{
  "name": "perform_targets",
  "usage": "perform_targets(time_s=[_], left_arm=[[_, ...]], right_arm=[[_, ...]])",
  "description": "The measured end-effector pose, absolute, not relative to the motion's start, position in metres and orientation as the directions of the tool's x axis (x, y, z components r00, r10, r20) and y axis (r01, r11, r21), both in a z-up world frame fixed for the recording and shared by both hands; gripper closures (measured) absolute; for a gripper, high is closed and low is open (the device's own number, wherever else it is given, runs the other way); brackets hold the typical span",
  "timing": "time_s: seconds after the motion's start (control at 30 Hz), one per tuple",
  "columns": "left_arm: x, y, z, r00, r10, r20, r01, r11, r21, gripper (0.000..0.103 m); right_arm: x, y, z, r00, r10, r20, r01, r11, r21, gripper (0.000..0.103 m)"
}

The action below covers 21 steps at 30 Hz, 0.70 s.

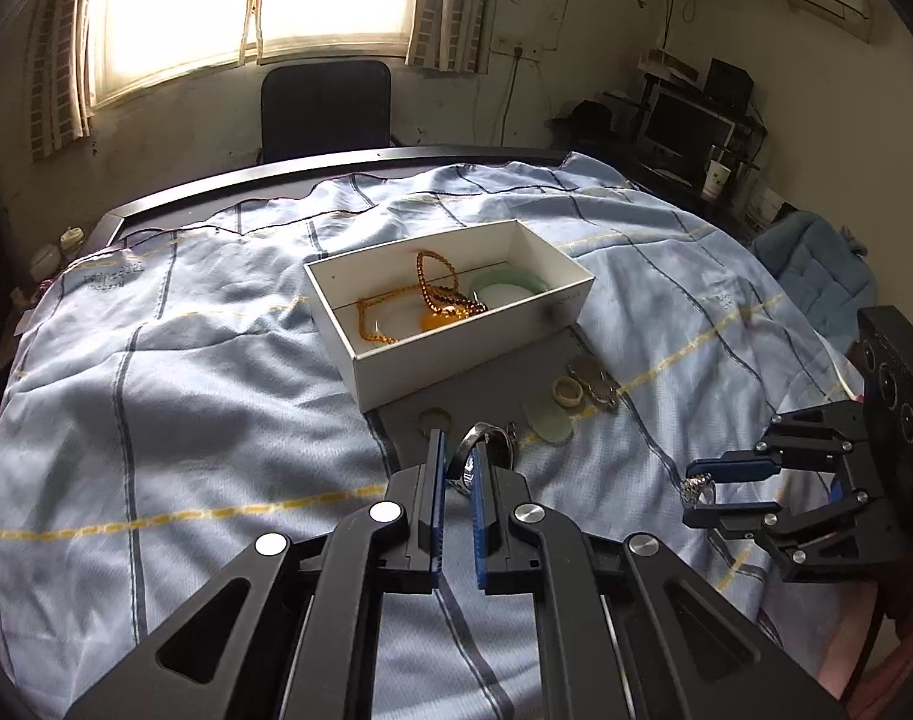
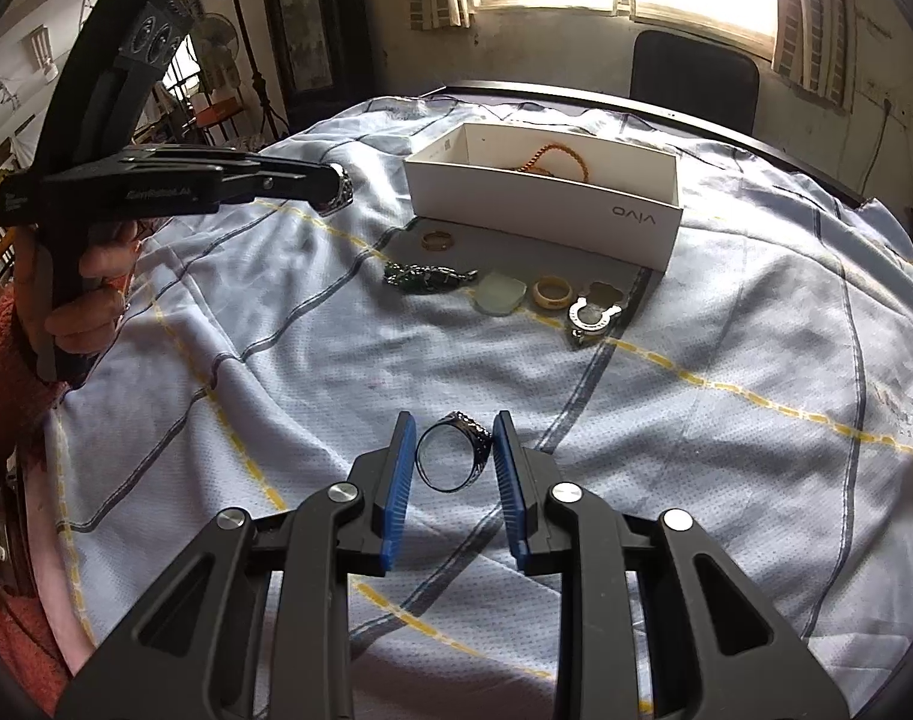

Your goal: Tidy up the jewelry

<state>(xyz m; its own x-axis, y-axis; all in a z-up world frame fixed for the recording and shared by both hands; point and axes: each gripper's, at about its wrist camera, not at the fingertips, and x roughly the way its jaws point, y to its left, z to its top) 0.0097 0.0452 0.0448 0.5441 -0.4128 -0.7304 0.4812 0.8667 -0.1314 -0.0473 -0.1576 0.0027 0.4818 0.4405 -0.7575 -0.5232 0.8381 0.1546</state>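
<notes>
Rings in both grips: left gripper (image 1: 459, 468) pinched narrow on a silver ring (image 1: 469, 450), right gripper (image 2: 453, 450) clamping an ornate ring (image 2: 454, 450). White box (image 1: 456, 354) at twelve o'clock, beads inside. Next, probably: carry over rim, release gently.

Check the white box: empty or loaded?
Loaded. The white box, open-topped, holds amber bead strands, a green bangle and an orange pendant.
</notes>
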Motion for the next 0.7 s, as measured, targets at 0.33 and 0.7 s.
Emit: perform_targets(time_s=[0.33, 0.7], left_arm=[[0.008, 0.043, 0.026, 0.515, -0.424, -0.745, 0.462, 0.869, -0.175, 0.095], [0.004, 0.039, 0.011, 0.499, -0.438, -0.748, 0.48, 0.858, -0.182, 0.095]], right_arm=[[-0.047, -0.157, 0.0, 0.474, 0.435, -0.765, -0.52, 0.84, 0.155, 0.077], [-0.042, -0.155, -0.008, 0.454, 0.427, -0.783, -0.517, 0.841, 0.159, 0.077]])
